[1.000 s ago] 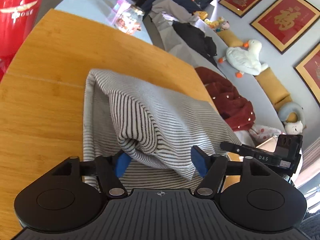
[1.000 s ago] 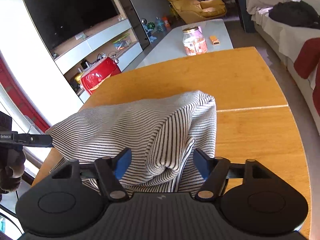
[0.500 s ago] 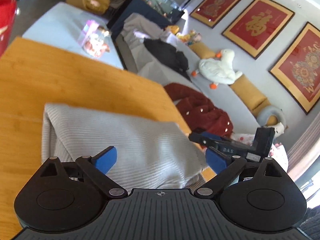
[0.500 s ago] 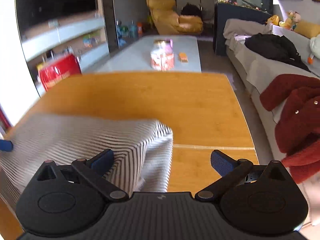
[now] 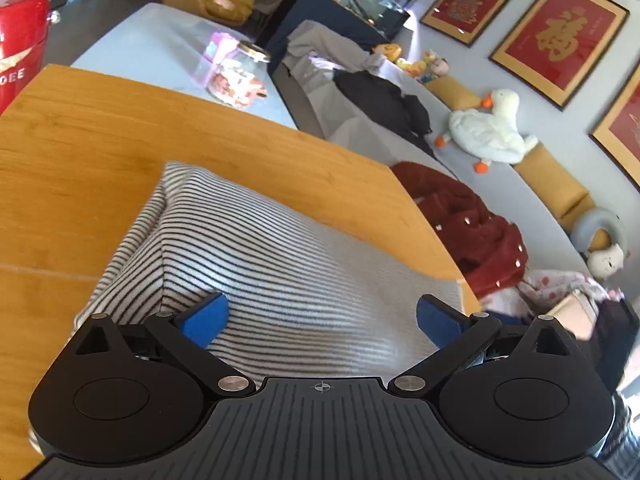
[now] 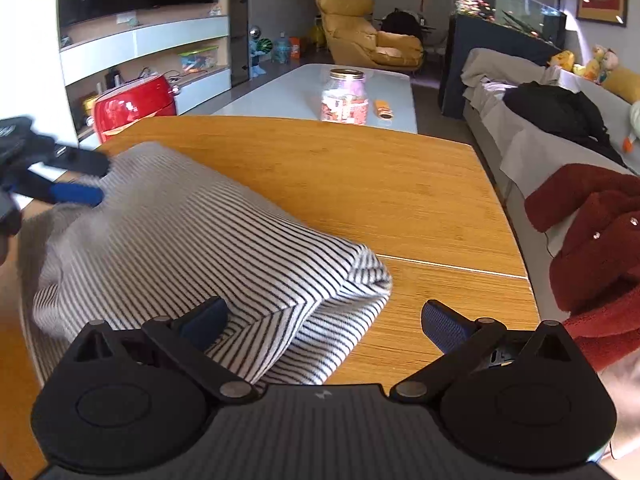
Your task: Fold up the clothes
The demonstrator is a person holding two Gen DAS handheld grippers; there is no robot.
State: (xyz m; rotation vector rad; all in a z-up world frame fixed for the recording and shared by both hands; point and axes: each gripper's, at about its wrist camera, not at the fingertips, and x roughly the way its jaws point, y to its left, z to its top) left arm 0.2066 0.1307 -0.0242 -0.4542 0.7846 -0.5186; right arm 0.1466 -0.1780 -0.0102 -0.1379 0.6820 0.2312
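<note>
Across the bamboo table (image 6: 400, 184) lies the folded striped garment (image 6: 208, 248), soft, light and floppy, best pinched at its doubled corner, while left gripper (image 5: 320, 316) and right gripper (image 6: 324, 320) both hang with jaws apart.

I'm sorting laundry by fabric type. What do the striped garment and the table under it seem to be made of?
The striped garment looks like a soft, matte knit, perhaps cotton: it drapes thickly, with rounded folds and fine woven-in stripes. The table looks like bamboo or light wood with a smooth satin finish: fine straight grain and a visible board seam.
</note>
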